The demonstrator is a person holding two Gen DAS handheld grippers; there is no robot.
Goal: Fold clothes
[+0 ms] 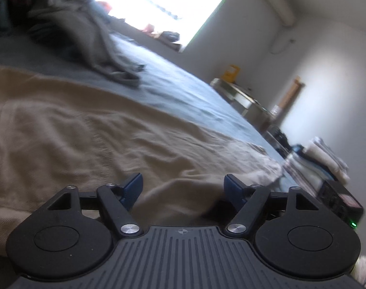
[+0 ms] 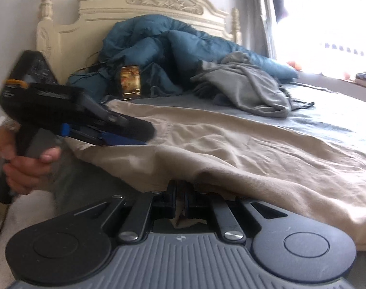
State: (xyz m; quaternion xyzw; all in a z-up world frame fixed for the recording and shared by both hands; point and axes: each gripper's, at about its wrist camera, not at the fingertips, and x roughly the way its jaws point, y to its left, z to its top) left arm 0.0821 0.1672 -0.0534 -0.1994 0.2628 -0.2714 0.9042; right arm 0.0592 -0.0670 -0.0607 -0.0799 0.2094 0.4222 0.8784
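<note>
**Q:** Gripper states, left and right?

**A:** Right gripper (image 2: 180, 201) is pinching a fold of the beige garment (image 2: 243, 149); its jaws are standing nearly together with cloth caught between them, and the fabric's near edge is draping over the fingers. Left gripper (image 1: 183, 187) is hovering low over the same beige garment (image 1: 86, 130) with its blue-padded fingers (image 1: 132, 187) spread wide apart and nothing between them. In the right wrist view the left gripper (image 2: 125, 137) is lying against the garment's left edge, a hand (image 2: 26, 166) wrapping its handle.

**Q:** Where is the task's thing lying?

**A:** The beige garment is spreading flat, somewhat wrinkled, across the near part of the bed (image 2: 327, 120), on a grey-blue sheet. A crumpled grey garment (image 2: 250, 89) is lying well apart from it, farther up the bed.

**Q:** Are any containers showing?

**A:** None that can be told with certainty. A blue duvet (image 2: 173, 48) is bunching against the cream headboard (image 2: 144, 7), with a small glossy object (image 2: 130, 82) propped in front of it. Beside the bed in the left wrist view, a stack of folded light cloth (image 1: 327, 156) is resting on furniture too blurred to identify.
</note>
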